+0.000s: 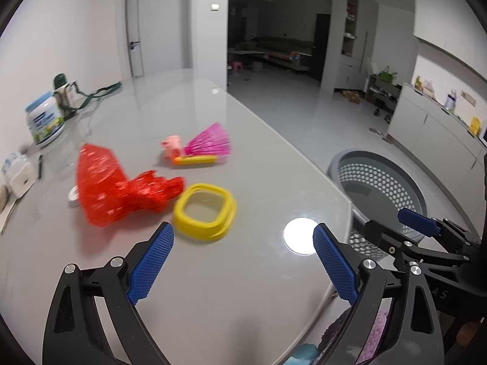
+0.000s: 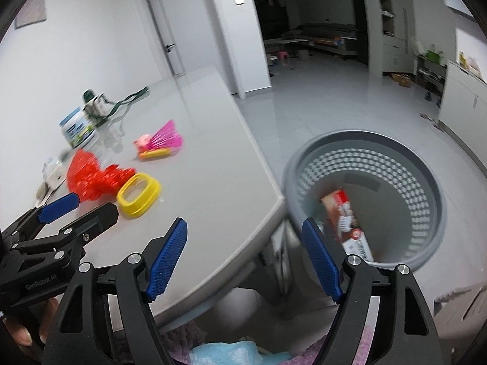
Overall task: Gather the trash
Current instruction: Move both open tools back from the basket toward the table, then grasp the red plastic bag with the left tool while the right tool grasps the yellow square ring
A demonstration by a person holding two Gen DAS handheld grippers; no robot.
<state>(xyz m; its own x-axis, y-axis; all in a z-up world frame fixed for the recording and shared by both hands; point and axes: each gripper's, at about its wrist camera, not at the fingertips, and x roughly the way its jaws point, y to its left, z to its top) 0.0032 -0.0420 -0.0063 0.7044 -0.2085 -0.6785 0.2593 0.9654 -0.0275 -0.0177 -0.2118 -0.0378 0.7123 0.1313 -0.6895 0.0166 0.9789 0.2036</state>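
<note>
1. Left tongs (image 1: 243, 237) hung nearest the lens, spread wide and empty, low over the desk (image 1: 213, 289); right tongs (image 2: 243, 240) likewise wide apart, holding nothing, over the desk's rounded corner beside the grey basket (image 2: 426, 164).
2. Yellow ring (image 1: 204, 211) lay just ahead of the left tongs, slightly left of their centre line; flat, longer side running left to right.
3. Red mesh wrapper (image 1: 112, 188) touched the ring's left side; pink shuttlecock (image 1: 210, 140) lay farther off.
4. Judgement: left tongs much nearer the ring; basket well off to the right.
</note>
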